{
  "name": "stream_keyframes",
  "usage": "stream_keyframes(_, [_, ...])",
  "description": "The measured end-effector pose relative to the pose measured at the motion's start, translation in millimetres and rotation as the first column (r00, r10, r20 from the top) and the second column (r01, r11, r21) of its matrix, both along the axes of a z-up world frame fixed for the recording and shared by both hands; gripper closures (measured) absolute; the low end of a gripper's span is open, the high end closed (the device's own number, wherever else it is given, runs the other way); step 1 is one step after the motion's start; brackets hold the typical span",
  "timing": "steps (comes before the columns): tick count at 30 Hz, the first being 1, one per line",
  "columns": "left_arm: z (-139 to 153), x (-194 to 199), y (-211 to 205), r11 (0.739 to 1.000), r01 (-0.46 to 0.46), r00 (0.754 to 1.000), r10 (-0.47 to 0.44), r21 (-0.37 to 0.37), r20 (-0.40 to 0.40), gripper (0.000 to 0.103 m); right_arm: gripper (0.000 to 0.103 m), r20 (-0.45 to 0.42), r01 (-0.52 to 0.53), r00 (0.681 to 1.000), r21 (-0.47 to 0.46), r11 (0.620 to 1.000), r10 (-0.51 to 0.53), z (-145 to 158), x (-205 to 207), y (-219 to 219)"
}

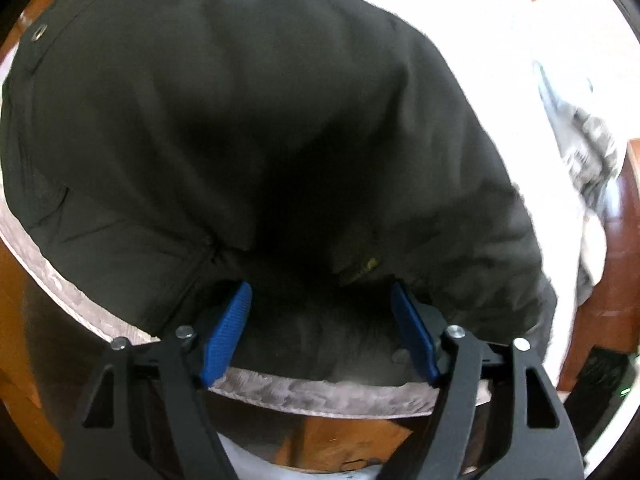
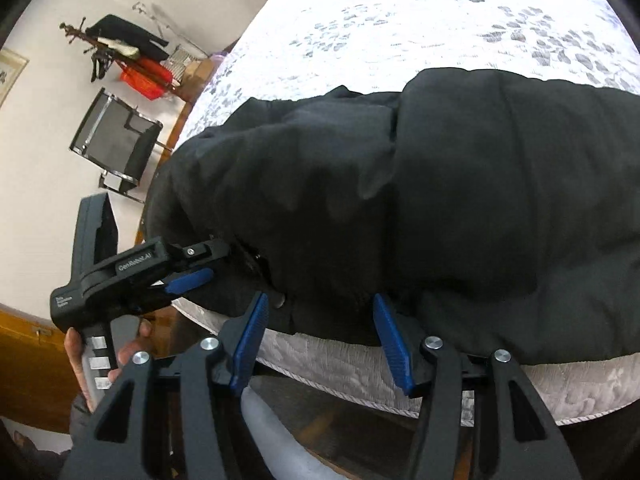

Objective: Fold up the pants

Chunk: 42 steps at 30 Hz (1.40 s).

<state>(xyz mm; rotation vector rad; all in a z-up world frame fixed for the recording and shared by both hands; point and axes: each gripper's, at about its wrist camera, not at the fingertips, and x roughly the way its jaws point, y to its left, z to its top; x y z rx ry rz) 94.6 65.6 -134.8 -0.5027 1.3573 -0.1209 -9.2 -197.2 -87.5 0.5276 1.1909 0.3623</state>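
Note:
Black pants (image 1: 248,120) lie bunched on a bed with a white patterned cover (image 2: 400,20), their near edge at the mattress rim. My left gripper (image 1: 320,300) is open, its blue pads (image 1: 228,332) on either side of the pants' near edge with a brass zipper (image 1: 360,272) between them. In the right wrist view the left gripper (image 2: 200,276) is at the pants' (image 2: 440,200) left end. My right gripper (image 2: 320,308) is open at the pants' near edge, beside a button (image 2: 280,300).
The mattress side (image 2: 520,392) is grey-white over a wooden bed frame (image 1: 340,440). A black chair (image 2: 116,140) and a coat rack with clothes (image 2: 120,48) stand on the floor to the left. A crumpled grey cloth (image 1: 580,140) lies at the bed's right.

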Motion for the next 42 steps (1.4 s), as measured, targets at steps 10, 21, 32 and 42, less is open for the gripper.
stream_keyframes(10, [-7,10,6,0.983,-0.085,0.996,0.08,-0.163,-0.038,0.072,0.047,0.049,-0.016,0.999,-0.018,1.0,0.017,10,1,-3])
stream_keyframes(21, [41,-30,13,0.997,-0.077,0.996,0.077,-0.011,0.052,0.097,0.047,0.052,-0.011,0.999,0.001,1.0,0.011,10,2,-8])
stream_keyframes(32, [45,-33,-1,0.972,-0.073,0.994,0.053,0.221,0.093,0.029,0.047,0.07,-0.056,0.996,-0.049,0.997,0.06,16,6,8])
stream_keyframes(42, [73,-9,73,0.915,-0.007,0.991,-0.047,0.404,0.124,0.009,0.046,0.117,-0.223,0.961,-0.216,0.951,0.251,33,28,88])
